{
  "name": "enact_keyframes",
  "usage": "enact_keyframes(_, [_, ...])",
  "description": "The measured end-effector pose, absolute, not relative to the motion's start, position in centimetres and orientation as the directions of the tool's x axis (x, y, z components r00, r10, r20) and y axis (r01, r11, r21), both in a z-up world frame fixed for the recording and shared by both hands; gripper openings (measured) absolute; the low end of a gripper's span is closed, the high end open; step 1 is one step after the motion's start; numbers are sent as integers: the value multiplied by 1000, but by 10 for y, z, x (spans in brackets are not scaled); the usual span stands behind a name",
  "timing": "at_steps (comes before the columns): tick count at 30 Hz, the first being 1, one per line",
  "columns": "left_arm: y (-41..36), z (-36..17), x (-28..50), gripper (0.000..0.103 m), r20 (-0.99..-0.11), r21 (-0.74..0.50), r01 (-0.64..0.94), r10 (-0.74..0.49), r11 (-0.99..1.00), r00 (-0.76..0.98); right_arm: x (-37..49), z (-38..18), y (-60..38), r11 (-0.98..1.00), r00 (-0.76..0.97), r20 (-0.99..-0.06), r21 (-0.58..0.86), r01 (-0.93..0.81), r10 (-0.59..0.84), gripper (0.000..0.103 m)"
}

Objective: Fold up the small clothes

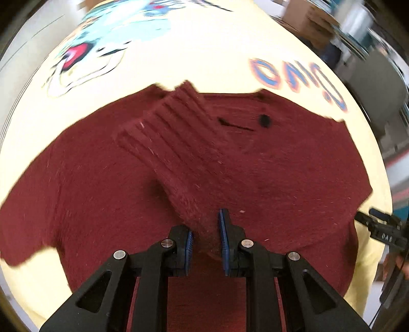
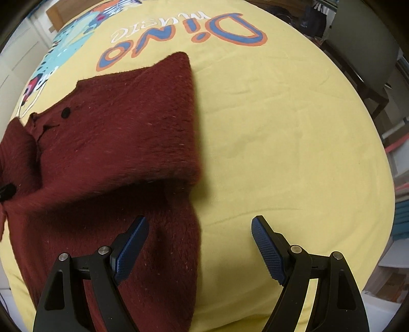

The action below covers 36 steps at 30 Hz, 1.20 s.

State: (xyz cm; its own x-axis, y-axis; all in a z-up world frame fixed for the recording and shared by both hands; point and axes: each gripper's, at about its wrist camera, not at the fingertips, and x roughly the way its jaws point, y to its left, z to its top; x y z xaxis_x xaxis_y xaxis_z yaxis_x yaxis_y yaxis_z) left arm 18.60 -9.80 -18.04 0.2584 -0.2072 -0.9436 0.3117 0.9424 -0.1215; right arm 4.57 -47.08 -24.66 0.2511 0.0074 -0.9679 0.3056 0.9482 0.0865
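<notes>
A small dark red fuzzy sweater (image 1: 268,178) lies on a yellow printed cloth (image 1: 204,58). My left gripper (image 1: 205,229) is shut on its ribbed sleeve (image 1: 173,138), which lies diagonally across the sweater's body. A black button (image 1: 264,120) shows near the neckline. In the right wrist view the sweater (image 2: 115,138) lies to the left with one side folded over. My right gripper (image 2: 199,229) is open and empty, its left finger (image 2: 133,242) over the sweater's lower edge and its right finger (image 2: 268,247) over the yellow cloth (image 2: 281,127).
The yellow cloth carries a "Dino" print (image 2: 184,38) and a blue cartoon figure (image 1: 115,33). The right gripper's black body (image 1: 383,229) shows at the left wrist view's right edge. Cardboard boxes (image 1: 306,18) and a dark chair (image 2: 363,46) stand beyond the table's far edge.
</notes>
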Motion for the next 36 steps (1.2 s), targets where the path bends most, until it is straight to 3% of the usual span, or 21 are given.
enact_keyframes(10, [-98,-224,174,21,-962,-184,223,-222,957,158,52,-265,-458,952,207,-978,80,295,18,84])
enact_keyframes(14, [-93,-226,168,38,-967,-174,209,-207,962,146,50,-267,-457,951,200,-979,85,298,24,84])
enact_keyframes(22, [-68,-220,171,61,-975,-140,214,-172,967,139,53,-268,-461,946,203,-979,91,312,27,84])
enact_keyframes(25, [-53,-215,171,64,-977,-144,213,-174,966,127,53,-267,-460,947,207,-978,92,307,28,84])
enact_keyframes(28, [-32,-206,176,89,-981,-136,180,-157,974,111,56,-265,-460,948,215,-976,99,302,34,84])
enact_keyframes(29, [-26,-203,179,92,-981,-134,169,-155,976,120,57,-265,-458,949,217,-976,101,300,35,84])
enact_keyframes(36, [-10,-193,211,95,-963,-219,136,-237,966,132,62,-262,-456,950,225,-974,107,295,40,84])
